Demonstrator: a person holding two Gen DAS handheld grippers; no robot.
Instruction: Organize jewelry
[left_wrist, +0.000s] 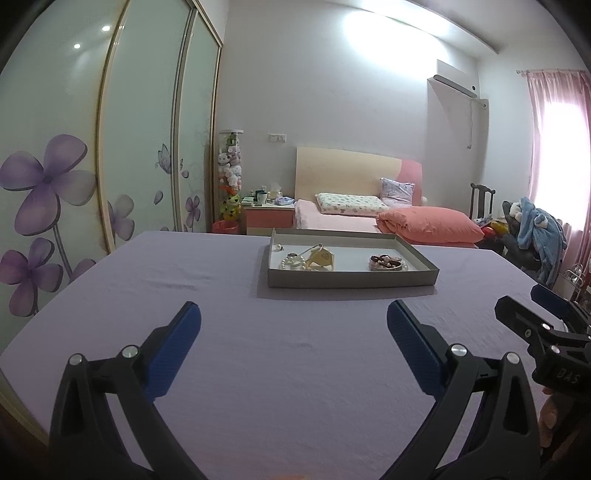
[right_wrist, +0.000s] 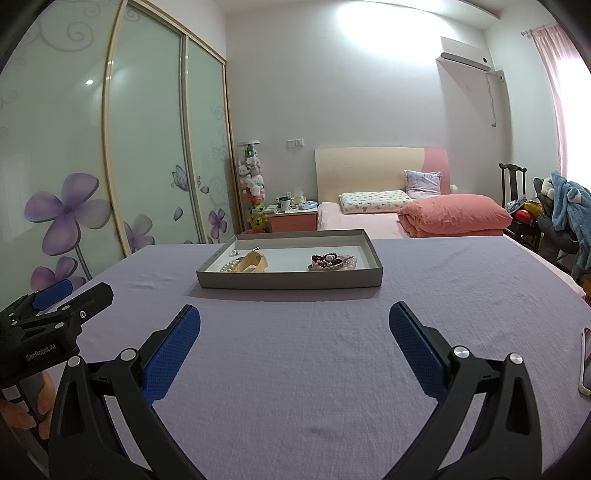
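Lavender cloth covers the desk (left_wrist: 229, 369), and behind it a bedroom shows: a bed (right_wrist: 373, 221) with a folded salmon quilt (right_wrist: 454, 216), a pink nightstand (right_wrist: 293, 221) and sliding wardrobe doors (right_wrist: 147, 147) painted with purple flowers.

On the far middle part of the desk stands a shallow grey tray (left_wrist: 351, 279) with a white floor. At the left side of the tray lies a string of white pearls (left_wrist: 293, 263), touching a cream-yellow piece (left_wrist: 322, 258) (I cannot tell what kind of jewelry it is). A small pale earring or stud (left_wrist: 279, 248) lies apart from them, near the back left corner. At the right side of the tray sits a small pile of dark red beads (left_wrist: 386, 261), with some pale pink beads (right_wrist: 349, 261) just beside it.

The left tool (left_wrist: 293, 325) hangs over the bare cloth on the near side of the tray, its blue-padded fingers (left_wrist: 184, 332) spread wide with nothing between them. The right tool (right_wrist: 294, 325) hangs at the same way, also spread wide and empty, well apart from the tray. Each tool appears at the edge of the other's view, with a hand (right_wrist: 22, 413) on the left handle.

At the right edge of the desk, the corner of a phone (right_wrist: 586, 362) shows.
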